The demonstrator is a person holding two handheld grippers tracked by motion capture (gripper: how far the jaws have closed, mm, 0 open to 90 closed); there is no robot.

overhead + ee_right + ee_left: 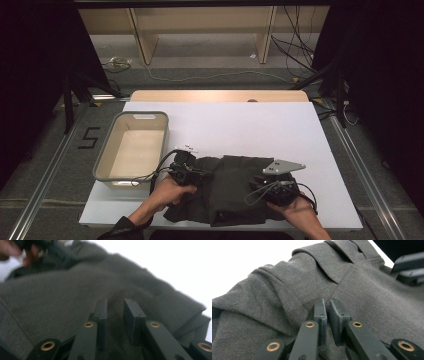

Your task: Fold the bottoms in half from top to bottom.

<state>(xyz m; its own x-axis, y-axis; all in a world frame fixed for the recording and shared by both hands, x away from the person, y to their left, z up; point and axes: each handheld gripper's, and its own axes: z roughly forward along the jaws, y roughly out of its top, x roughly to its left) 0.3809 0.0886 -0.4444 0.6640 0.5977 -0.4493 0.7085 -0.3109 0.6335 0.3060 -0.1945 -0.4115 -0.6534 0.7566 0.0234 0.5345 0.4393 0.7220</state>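
Low in the middle of the high view, a dark grey garment (232, 187) lies bunched on the white table cover (240, 125), with the left gripper (192, 172) at its left edge and the right gripper (260, 182) on its lower right part. A grey plastic bin (131, 146) stands to the left of the cloth, close beside the left gripper, and looks empty. The work in hand seems to be gathering or folding the garment, perhaps for that bin; doing it well calls for both grips to sit on matching edges, so the cloth lifts evenly and does not sag in the middle.

Along the left gripper view, the left gripper (326, 301) has its jaws nearly together at bottom centre, a narrow slit between them, resting on the garment (287, 290) just below a fold. I cannot tell whether any fabric is pinched in that slit. Before any lift, it would pay to confirm a real bite on a fold, not a skim over the surface.

Across the right gripper view, which is blurred, the right gripper (117, 301) has its jaws apart with a clear gap, grasping nothing, over the garment (62, 295). The folded edge lies toward the right of that frame, so the jaws should probably slide there and close on it.
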